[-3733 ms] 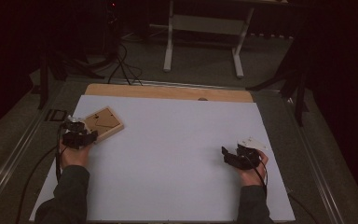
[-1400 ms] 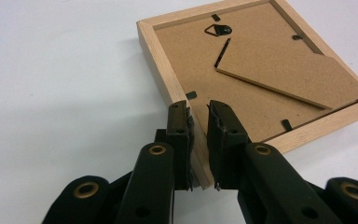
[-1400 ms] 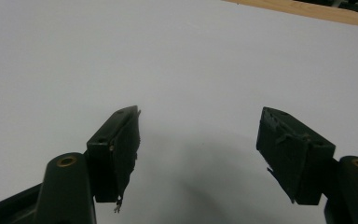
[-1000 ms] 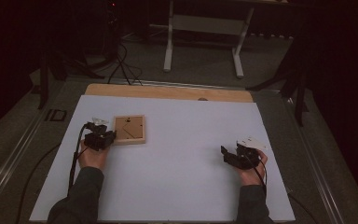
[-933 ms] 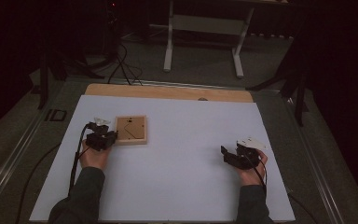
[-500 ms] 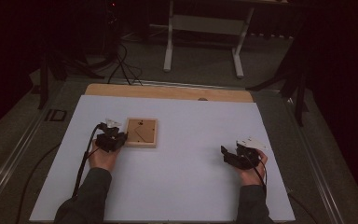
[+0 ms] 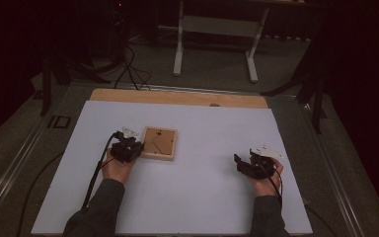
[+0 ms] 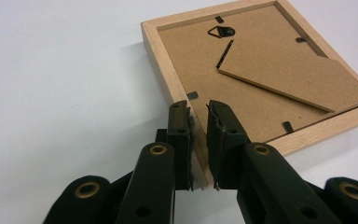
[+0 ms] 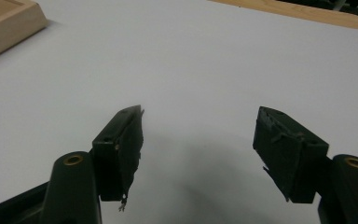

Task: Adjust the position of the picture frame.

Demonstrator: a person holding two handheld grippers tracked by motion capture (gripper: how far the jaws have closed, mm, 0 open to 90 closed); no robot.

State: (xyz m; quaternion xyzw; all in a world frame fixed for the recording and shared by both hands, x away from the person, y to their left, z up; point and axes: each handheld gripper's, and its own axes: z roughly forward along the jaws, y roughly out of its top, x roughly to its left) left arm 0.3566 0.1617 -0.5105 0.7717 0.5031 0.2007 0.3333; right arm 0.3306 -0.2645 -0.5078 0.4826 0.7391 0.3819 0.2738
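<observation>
We are working at a big white table (image 7: 197, 197) with a strip of bare wood (image 7: 177, 97) along its far edge. The room around it is dark.

On the left half of the table, a wooden picture frame (image 7: 159, 143) is lying face down, so we are looking at its brown back board (image 8: 242, 88). It is lying flat, a bit nearer the far edge than the near one.

Our left gripper (image 7: 127, 149) is sitting just to the left of the frame and is touching it. In the left gripper view, its two black jaws are nearly closed and are pinching the light wood rim of the frame at a near corner, one jaw outside the rim and one jaw inside on the back board.

Our right gripper (image 7: 250, 165) is resting on the right side of the table, well apart from the frame. In the right gripper view, its jaws are standing wide apart with bare white table between them, and they are holding nothing.

On the back board, a flat prop leg (image 8: 289, 77) is lying folded down. A small black hanging loop (image 8: 221, 31) is sitting near the far rim, and little black clips (image 8: 192, 95) are sitting along the edges.
</observation>
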